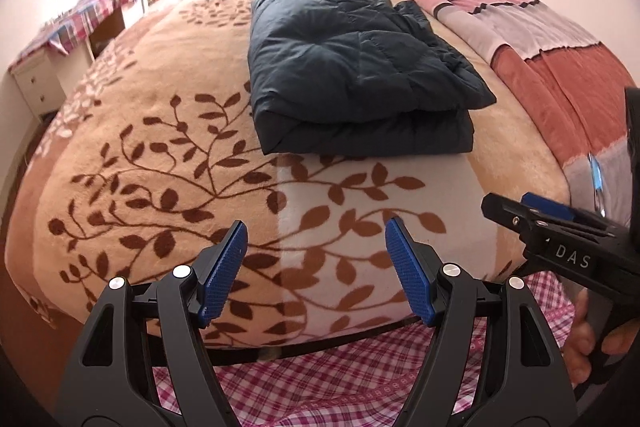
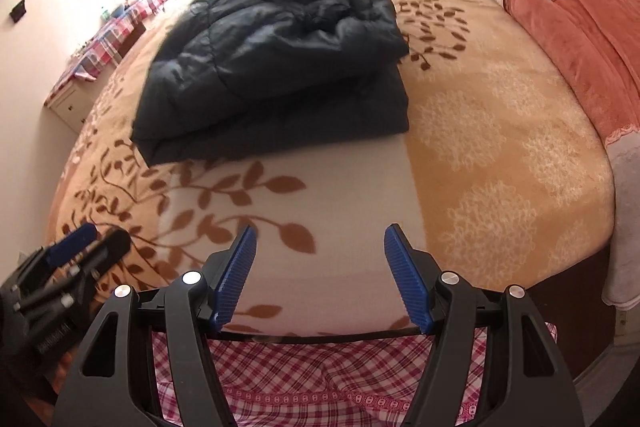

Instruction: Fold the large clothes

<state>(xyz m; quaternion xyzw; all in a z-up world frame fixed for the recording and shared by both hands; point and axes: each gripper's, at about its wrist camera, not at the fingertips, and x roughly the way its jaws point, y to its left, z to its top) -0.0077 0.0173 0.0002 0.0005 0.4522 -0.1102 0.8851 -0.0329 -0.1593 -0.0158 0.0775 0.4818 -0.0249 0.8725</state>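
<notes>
A wide bed under a beige leaf-patterned blanket (image 1: 168, 131) carried the dark navy padded jacket (image 1: 352, 67), folded mid-bed. Nearer its foot, the left gripper (image 1: 316, 267) and right gripper (image 2: 320, 273) hovered, jaws spread, empty.

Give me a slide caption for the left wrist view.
Open left gripper faces folded navy puffer jacket on leaf-patterned blanket.

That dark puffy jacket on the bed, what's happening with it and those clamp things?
A person holds two hand grippers over the near edge of the bed. The left gripper and right gripper both have open jaws, holding nothing. The navy down jacket lies folded in a bundle on the leaf-patterned blanket, untouched.
</notes>
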